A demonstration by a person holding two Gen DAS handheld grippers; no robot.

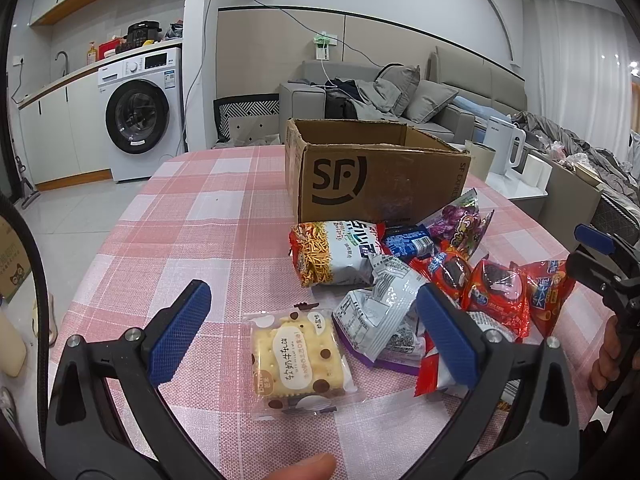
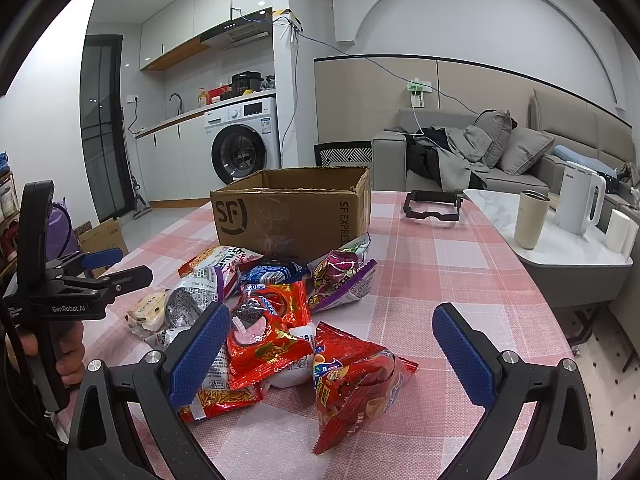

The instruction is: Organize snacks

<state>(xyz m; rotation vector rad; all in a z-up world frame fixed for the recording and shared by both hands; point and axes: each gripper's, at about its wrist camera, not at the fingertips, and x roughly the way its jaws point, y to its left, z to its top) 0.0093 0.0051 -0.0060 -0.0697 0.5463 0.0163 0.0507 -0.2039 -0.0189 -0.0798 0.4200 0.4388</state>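
An open cardboard SF box [image 1: 372, 176] [image 2: 294, 210] stands on the pink checked tablecloth [image 1: 192, 216]. A pile of snack packets lies in front of it. A cracker packet [image 1: 298, 354] [image 2: 146, 312] lies between the fingers of my open left gripper [image 1: 314, 336], on the table. A noodle-snack bag [image 1: 336, 252], a silver bag [image 1: 376, 316] and red packets [image 1: 492, 292] lie to its right. My open right gripper [image 2: 332, 356] hovers over a red chip bag [image 2: 356, 384] and a red packet [image 2: 268, 340]. A purple bag [image 2: 340, 280] lies behind.
A black holder [image 2: 430, 206] lies on the table at the back right. A side table [image 2: 560, 240] with a cup [image 2: 530, 220] and a white kettle [image 2: 578, 198] stands to the right. A sofa [image 2: 500, 160] and a washing machine [image 1: 140, 116] are behind.
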